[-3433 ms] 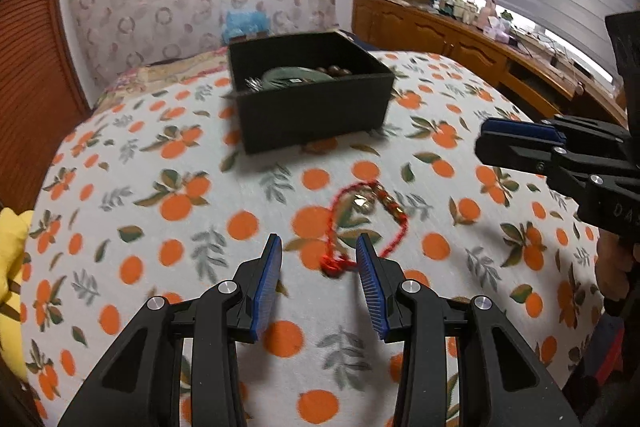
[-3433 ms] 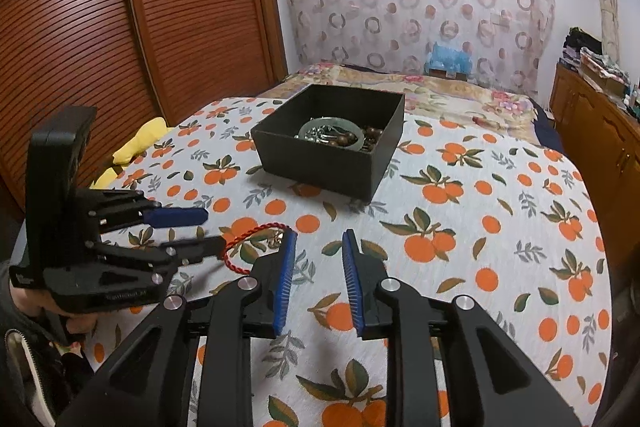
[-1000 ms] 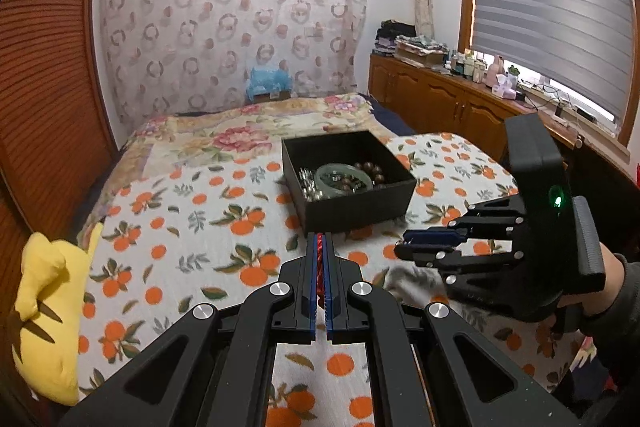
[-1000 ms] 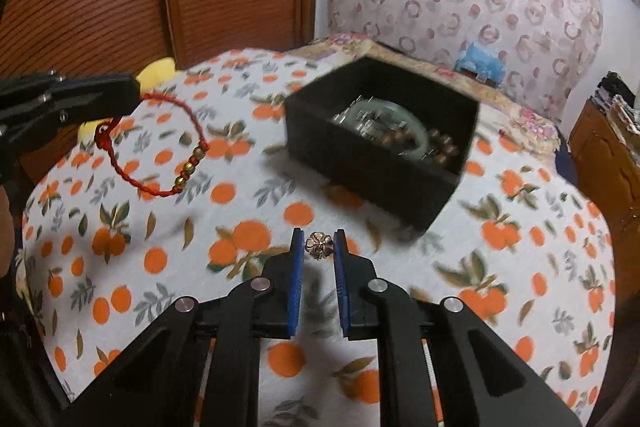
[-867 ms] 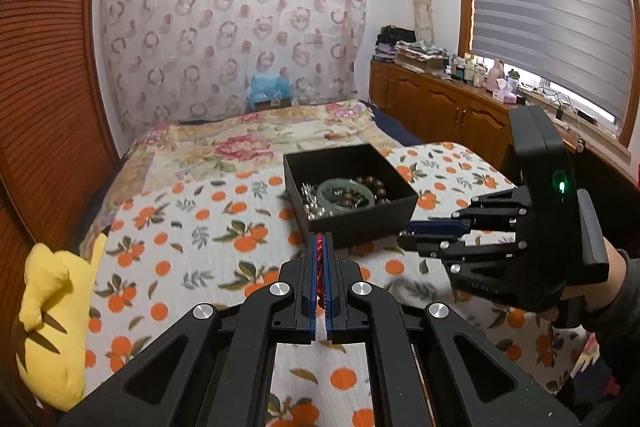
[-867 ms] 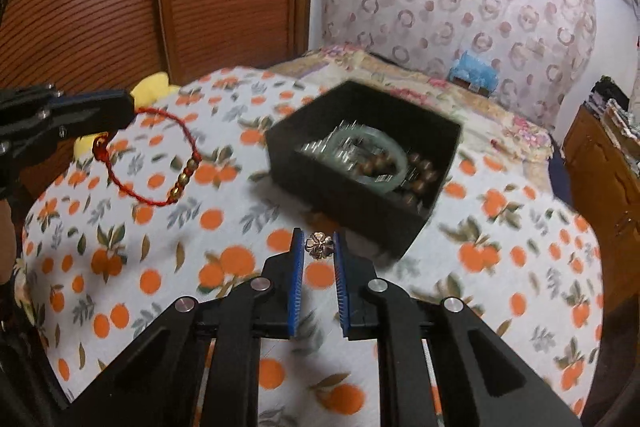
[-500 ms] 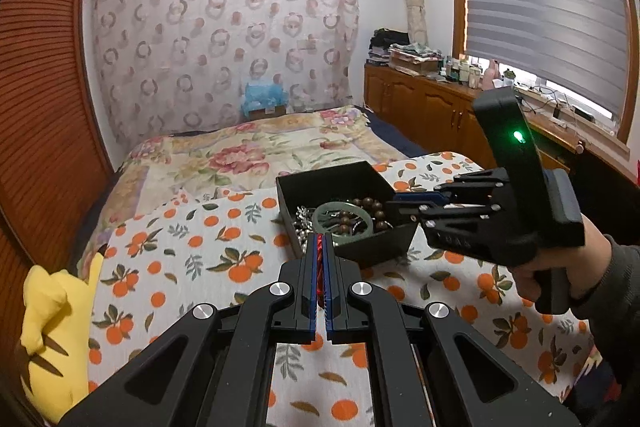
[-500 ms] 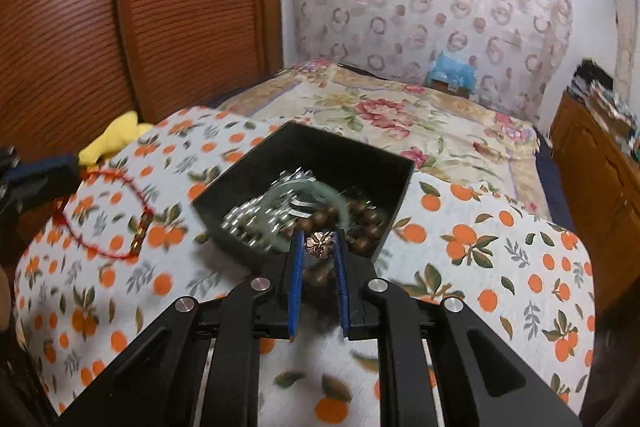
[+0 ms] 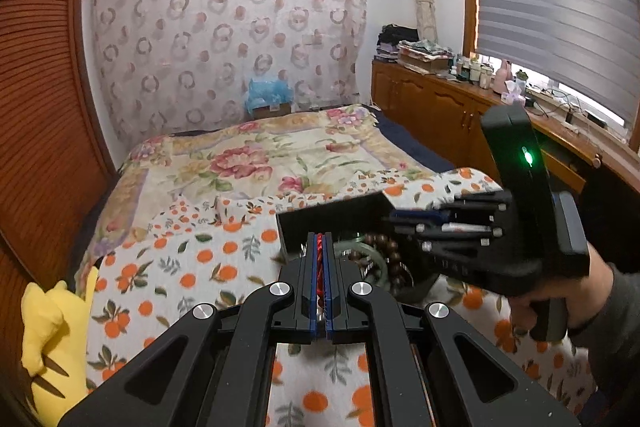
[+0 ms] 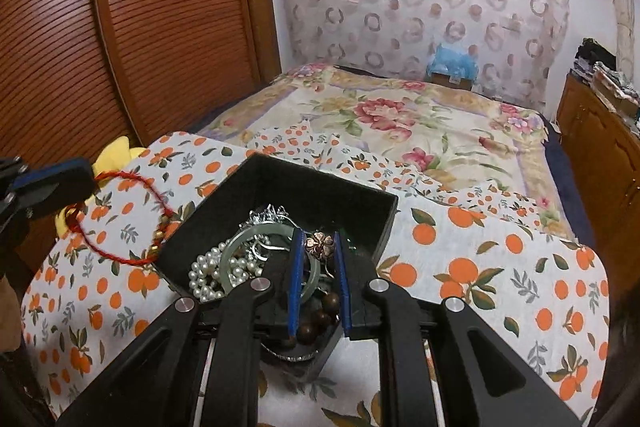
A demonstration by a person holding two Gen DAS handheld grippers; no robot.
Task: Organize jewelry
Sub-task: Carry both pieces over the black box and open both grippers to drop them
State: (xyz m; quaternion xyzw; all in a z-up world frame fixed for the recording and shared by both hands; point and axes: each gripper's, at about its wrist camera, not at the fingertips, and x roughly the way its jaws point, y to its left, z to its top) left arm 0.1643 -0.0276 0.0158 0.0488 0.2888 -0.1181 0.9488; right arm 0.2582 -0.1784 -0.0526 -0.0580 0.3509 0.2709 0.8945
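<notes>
My left gripper (image 9: pixel 319 239) is shut on a red cord bracelet (image 9: pixel 319 259); in the right wrist view the bracelet (image 10: pixel 120 219) hangs as a loop with small gold beads from the left gripper (image 10: pixel 80 179), left of the box. My right gripper (image 10: pixel 319 239) is shut on a small copper flower charm (image 10: pixel 319 242) and hovers above the black jewelry box (image 10: pixel 320 187). The box (image 9: pixel 332 215) holds a pale green bangle (image 10: pixel 236 251), white pearls (image 10: pixel 204 275), dark wooden beads (image 10: pixel 320 319) and silver pieces. In the left wrist view the right gripper (image 9: pixel 394 223) reaches over the box from the right.
The box sits on an orange-print cloth (image 10: pixel 500 267) over a floral bedspread (image 10: pixel 400 115). A yellow plush toy (image 9: pixel 48 339) lies at the left edge beside a wooden slatted wardrobe (image 10: pixel 120 27). A wooden dresser (image 9: pixel 440 111) with clutter runs along the right under the window.
Both grippers have moved forward toward the box. The right gripper with the charm now hovers over the box's contents, and the left gripper with the bracelet has come up beside the box.
</notes>
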